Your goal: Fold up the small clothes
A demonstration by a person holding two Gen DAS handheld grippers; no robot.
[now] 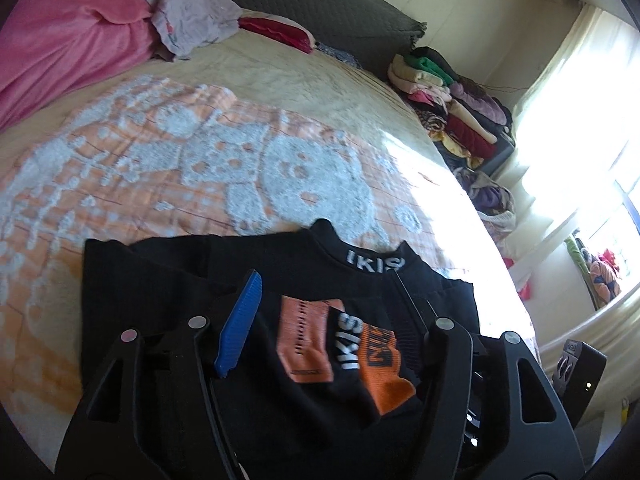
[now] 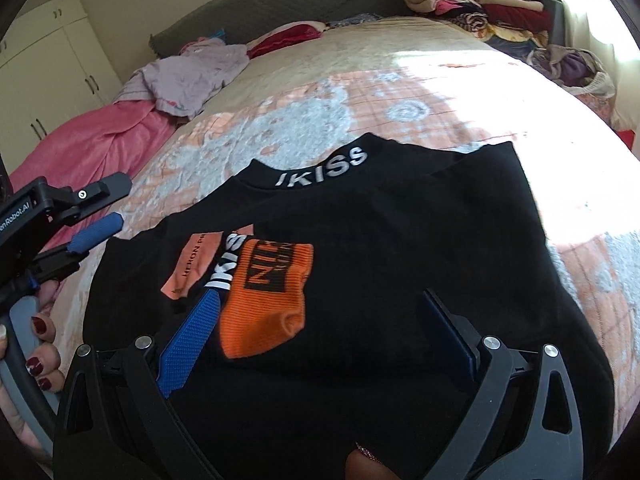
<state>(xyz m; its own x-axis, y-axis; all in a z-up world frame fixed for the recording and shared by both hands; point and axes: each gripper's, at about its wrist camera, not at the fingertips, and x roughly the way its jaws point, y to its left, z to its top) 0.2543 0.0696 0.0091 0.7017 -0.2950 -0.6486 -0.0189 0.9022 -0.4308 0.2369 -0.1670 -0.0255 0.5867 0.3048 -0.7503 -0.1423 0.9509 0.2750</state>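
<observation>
Both grippers, left (image 1: pixel 324 328) and right (image 2: pixel 320 328), gape wide, holding nothing, over the black shirt's (image 2: pixel 400 220) near hem; collar (image 2: pixel 320 168) points far.

Spread wide across the bed, a cream bedspread (image 1: pixel 224 92) with an orange panel and pale fuzzy motifs, sunlit at the window side. At the head of that bedspread, a dark grey quilted headboard (image 1: pixel 320 4), a crumpled pink blanket (image 1: pixel 60 40) with a lilac garment (image 1: pixel 192 16) heaped on it, and a dark red pillow (image 1: pixel 280 32) just beside them. Off the bedspread's window-side edge, a stack of folded clothes (image 1: pixel 448 96) near the headboard, a basket of purple laundry (image 1: pixel 492 200) further along, bright curtains (image 1: pixel 580 80), and on the opposite side cream wardrobe doors (image 2: pixel 48 64).
</observation>
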